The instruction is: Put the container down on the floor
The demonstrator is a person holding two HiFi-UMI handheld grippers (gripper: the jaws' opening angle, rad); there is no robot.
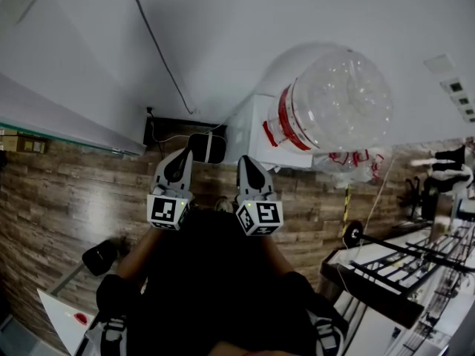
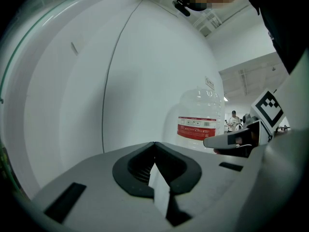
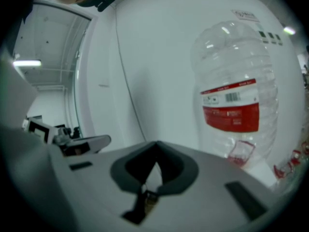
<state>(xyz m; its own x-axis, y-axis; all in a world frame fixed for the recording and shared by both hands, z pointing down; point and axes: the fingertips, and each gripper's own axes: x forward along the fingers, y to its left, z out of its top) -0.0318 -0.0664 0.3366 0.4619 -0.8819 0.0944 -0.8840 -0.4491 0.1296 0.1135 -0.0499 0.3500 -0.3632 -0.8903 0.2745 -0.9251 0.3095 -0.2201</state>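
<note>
The container (image 1: pixel 334 102) is a large clear plastic water jug with a red label. It stands on a low white box (image 1: pixel 249 136) against the white wall, and it also shows in the left gripper view (image 2: pixel 200 122) and the right gripper view (image 3: pixel 236 95). My left gripper (image 1: pixel 180 163) and right gripper (image 1: pixel 249 167) are side by side close to my body, pointing at the wall, well short of the jug. Both are shut with nothing between the jaws (image 2: pixel 154 146) (image 3: pixel 157 146). The jug lies ahead and to the right of both.
The floor (image 1: pixel 67 191) is brown wood plank. A black object (image 1: pixel 206 148) sits just beyond the gripper tips, by a black strip (image 1: pixel 167 132) at the wall's base. More clear bottles (image 1: pixel 356 158) lie right of the box. A dark metal rack (image 1: pixel 401 265) stands at lower right.
</note>
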